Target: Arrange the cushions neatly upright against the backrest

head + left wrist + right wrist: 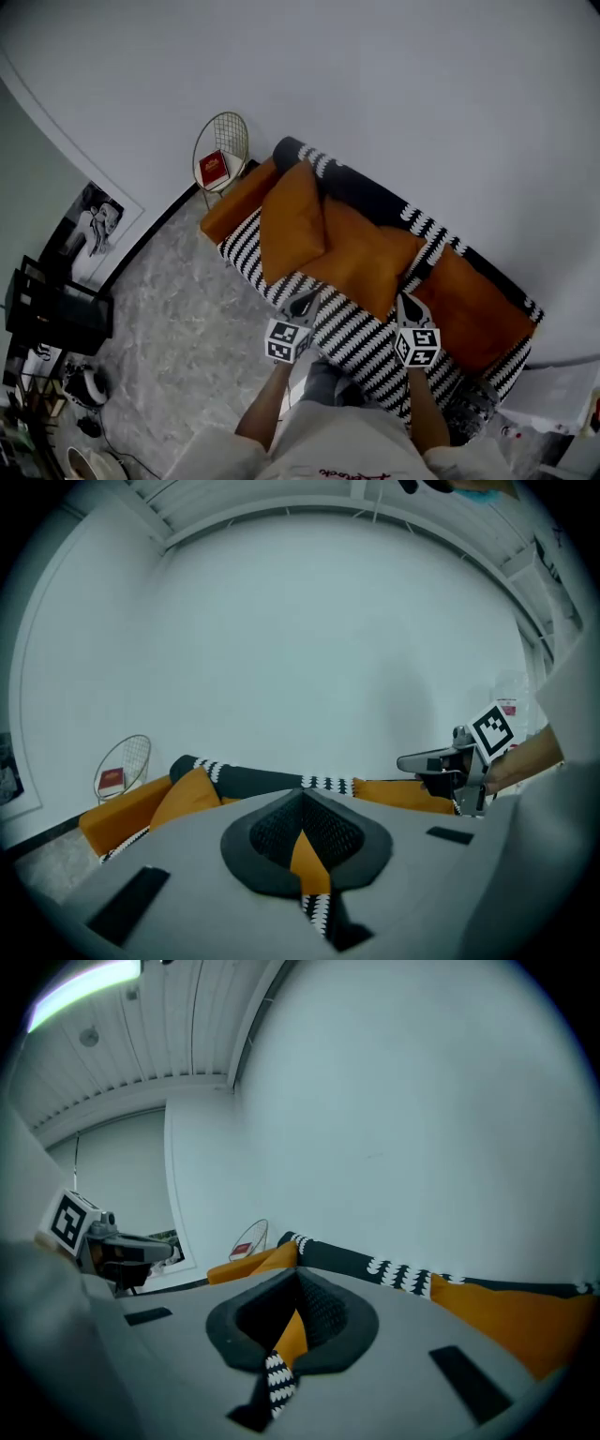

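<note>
I hold both tongs level over the front edge of the sofa [361, 339], pointing toward its backrest [370, 199]. My left tongs [304, 300] are closed tight, tips pressed together with nothing between them; past them the left gripper view shows only a sliver of orange fabric and striped seat farther off. My right tongs [407, 302] are closed the same way and carry nothing, hovering near the middle of the front edge, well apart from the left pair. Neither touches a cushion. At the sofa's left end the left cushion [292, 220] stands tilted on one edge, leaning toward the backrest beside the orange left armrest [234, 202]. The middle cushion [367, 255] lies slumped on the black-and-white striped seat, one corner tucked against the left cushion and its lower corner pointing toward the front edge between my tongs. Toward the right end spreads another broad orange piece [476, 314] below the backrest; I cannot tell whether it is a cushion or part of the armrest. Beyond the left end, against the wall, stands a gold wire chair [223, 141] with a red book [213, 169] on it, and a framed picture [94, 230] leans on the wall farther left.
</note>
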Demonstrator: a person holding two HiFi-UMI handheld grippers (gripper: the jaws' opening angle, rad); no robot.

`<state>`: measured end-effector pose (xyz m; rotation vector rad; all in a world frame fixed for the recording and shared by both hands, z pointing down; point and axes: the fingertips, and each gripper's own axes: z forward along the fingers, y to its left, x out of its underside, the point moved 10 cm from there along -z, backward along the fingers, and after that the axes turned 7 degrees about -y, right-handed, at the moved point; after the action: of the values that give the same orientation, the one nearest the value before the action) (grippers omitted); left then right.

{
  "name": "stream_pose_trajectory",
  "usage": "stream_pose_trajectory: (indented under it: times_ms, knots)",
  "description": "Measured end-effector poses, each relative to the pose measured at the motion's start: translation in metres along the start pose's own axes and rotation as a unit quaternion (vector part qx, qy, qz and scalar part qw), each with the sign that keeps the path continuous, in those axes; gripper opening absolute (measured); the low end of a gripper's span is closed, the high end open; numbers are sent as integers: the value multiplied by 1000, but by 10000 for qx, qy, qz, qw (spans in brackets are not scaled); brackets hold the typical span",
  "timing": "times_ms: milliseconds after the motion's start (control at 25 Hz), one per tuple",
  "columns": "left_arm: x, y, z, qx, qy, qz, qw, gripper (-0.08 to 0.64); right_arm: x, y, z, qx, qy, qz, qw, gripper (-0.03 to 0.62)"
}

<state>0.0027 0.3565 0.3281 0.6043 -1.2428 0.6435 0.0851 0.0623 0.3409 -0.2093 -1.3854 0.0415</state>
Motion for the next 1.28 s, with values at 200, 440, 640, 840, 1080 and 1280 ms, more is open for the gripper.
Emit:
stream_pose_trajectory:
  times_ms: [200,440,640,840,1080,1280]
  knots:
    - [-3,16,5,-90,9,-90,9999,29,-7,4,19,-60,4,7,10000,26]
    - [-1,30,43,258,74,-120,9996,29,-2,-4,32,238,159,-6,9996,26]
    - [3,59,88,648,148,-255,9975,29,4,-8,57,614,356,22,9975,26]
    - [1,105,136,929,306,-351,9946,29,4,-4,107,901,556,105,9943,26]
    - [8,165,190,1071,498,-500,9917,29,4,-4,182,1090,734,203,9911,26]
    - [10,192,224,1429,739,-597,9852,29,5,0,212,1419,899,297,9853,26]
